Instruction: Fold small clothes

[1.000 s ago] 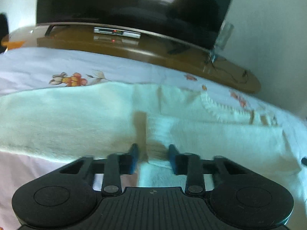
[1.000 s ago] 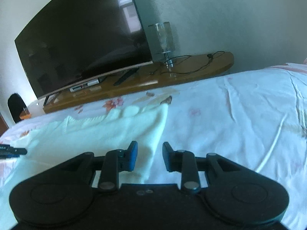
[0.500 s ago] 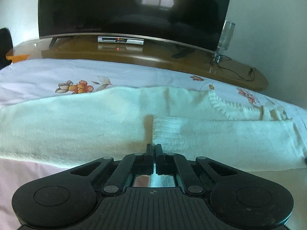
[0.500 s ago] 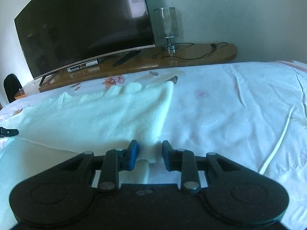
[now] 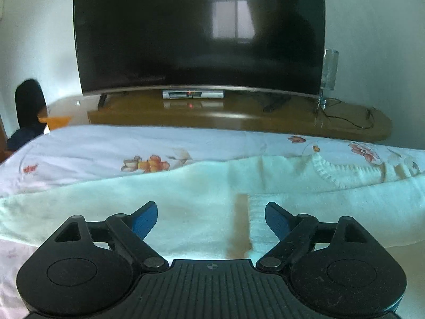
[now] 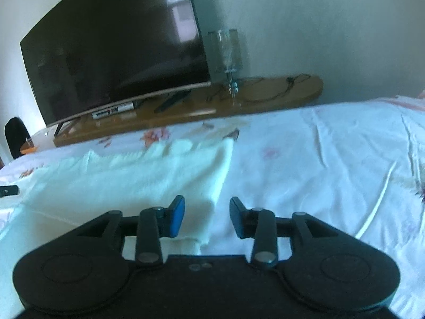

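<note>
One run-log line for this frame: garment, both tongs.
garment: cream sweater flat on bed | left tongs: just opened, empty | right tongs: just opening, over sweater edge

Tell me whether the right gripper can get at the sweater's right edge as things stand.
Probably yes: the right gripper is open, the sweater edge lies flat on the bedsheet between its jaws, and nothing blocks it.

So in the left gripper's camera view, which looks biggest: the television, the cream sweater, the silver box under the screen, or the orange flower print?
As they appear:
1. Television
2. Cream sweater, though nearness to the camera enlarges it
3. Silver box and orange flower print: too alike to rank
</note>
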Action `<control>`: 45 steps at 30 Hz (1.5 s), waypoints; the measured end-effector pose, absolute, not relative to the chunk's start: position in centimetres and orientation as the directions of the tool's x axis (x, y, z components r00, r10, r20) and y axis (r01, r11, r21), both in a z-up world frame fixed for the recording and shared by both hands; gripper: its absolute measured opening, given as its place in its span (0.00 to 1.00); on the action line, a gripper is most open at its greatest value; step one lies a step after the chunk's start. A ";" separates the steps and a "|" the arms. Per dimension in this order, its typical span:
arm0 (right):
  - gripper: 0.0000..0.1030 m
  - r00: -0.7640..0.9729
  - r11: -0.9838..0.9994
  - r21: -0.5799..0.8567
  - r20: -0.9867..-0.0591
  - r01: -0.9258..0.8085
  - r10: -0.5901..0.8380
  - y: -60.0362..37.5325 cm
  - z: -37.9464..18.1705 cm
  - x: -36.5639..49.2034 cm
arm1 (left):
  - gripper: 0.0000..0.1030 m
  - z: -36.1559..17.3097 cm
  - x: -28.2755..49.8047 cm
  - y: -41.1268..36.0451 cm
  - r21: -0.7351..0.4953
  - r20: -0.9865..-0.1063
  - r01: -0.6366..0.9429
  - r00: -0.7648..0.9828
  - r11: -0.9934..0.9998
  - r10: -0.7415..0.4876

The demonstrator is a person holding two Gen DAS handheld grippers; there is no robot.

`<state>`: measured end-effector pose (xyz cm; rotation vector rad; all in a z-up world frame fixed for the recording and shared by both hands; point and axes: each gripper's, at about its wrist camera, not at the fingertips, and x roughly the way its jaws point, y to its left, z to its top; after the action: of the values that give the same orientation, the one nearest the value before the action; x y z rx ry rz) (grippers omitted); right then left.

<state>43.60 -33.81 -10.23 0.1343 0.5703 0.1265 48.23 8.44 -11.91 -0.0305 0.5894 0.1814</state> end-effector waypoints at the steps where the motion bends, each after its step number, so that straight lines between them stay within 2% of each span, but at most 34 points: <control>1: 0.37 0.832 0.985 0.147 -0.533 -0.084 0.151 -33.7 -10.4 43.7 | 0.84 -12.2 48.8 8.5 0.025 -0.593 -0.169 0.791 0.985 0.151; 3: 0.35 0.776 0.990 0.101 -0.615 -0.093 0.136 -33.1 -11.5 44.7 | 0.81 -13.4 49.6 8.3 0.084 -0.668 -0.158 0.724 0.984 0.173; 5: 0.36 0.792 0.993 0.084 -0.599 -0.082 0.117 -32.9 -11.3 44.2 | 0.81 -13.3 48.1 9.5 0.048 -0.637 -0.198 0.749 0.979 0.183; 9: 0.38 0.825 0.992 0.118 -0.555 -0.050 0.108 -33.4 -10.2 42.3 | 0.81 -13.5 43.8 16.3 -0.112 -0.629 -0.357 0.748 0.928 0.212; 12: 0.38 0.824 0.989 0.145 -0.556 -0.035 0.111 -33.7 -9.9 41.3 | 0.70 -13.9 40.7 22.3 -0.213 -0.638 -0.480 0.728 0.851 0.250; 14: 0.38 0.821 0.988 0.152 -0.562 -0.020 0.103 -33.7 -9.8 40.8 | 0.64 -14.2 38.7 26.2 -0.323 -0.624 -0.535 0.741 0.781 0.249; 16: 0.38 0.816 0.988 0.155 -0.572 0.004 0.086 -33.6 -9.7 40.2 | 0.57 -14.7 37.1 30.0 -0.463 -0.598 -0.563 0.769 0.685 0.227; 18: 0.38 0.811 0.987 0.160 -0.580 0.028 0.072 -33.5 -9.4 39.5 | 0.56 -15.2 36.2 33.1 -0.565 -0.573 -0.570 0.791 0.597 0.214; 23: 0.38 0.808 0.987 0.144 -0.589 0.071 0.028 -32.4 -8.4 37.9 | 0.54 -16.4 36.4 38.0 -0.667 -0.540 -0.560 0.818 0.490 0.200; 25: 0.38 0.809 0.986 0.144 -0.587 0.087 0.015 -31.8 -8.0 37.4 | 0.44 -16.6 36.9 39.1 -0.676 -0.544 -0.562 0.817 0.476 0.193; 29: 0.39 0.816 0.975 0.188 -0.578 0.119 0.012 -30.8 -7.1 36.8 | 0.34 -16.9 38.2 40.5 -0.679 -0.554 -0.568 0.812 0.465 0.185; 31: 0.39 0.822 0.968 0.215 -0.569 0.130 0.016 -30.5 -6.6 36.5 | 0.03 -16.8 39.2 41.0 -0.657 -0.577 -0.587 0.796 0.473 0.184; 34: 0.40 0.822 0.965 0.224 -0.570 0.139 0.014 -30.2 -6.4 36.8 | 0.03 -15.5 41.4 40.1 -0.645 -0.566 -0.548 0.811 0.533 0.147; 37: 0.40 0.822 0.968 0.209 -0.570 0.138 0.006 -30.1 -6.4 37.5 | 0.03 -12.6 44.4 36.1 -0.596 -0.520 -0.429 0.850 0.679 0.081; 41: 0.40 0.817 0.965 0.214 -0.576 0.150 0.001 -30.6 -6.8 38.2 | 0.03 -9.3 49.0 26.3 -0.527 -0.474 -0.197 0.875 0.827 -0.094; 45: 0.40 0.817 0.960 0.232 -0.577 0.155 0.007 -31.4 -7.3 38.0 | 0.03 -8.3 52.9 14.2 -0.460 -0.488 -0.013 0.839 0.888 -0.240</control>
<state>38.04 -31.37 -7.35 0.2764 0.6117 -0.0798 52.85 14.16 -8.33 -0.4681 0.5665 -0.1251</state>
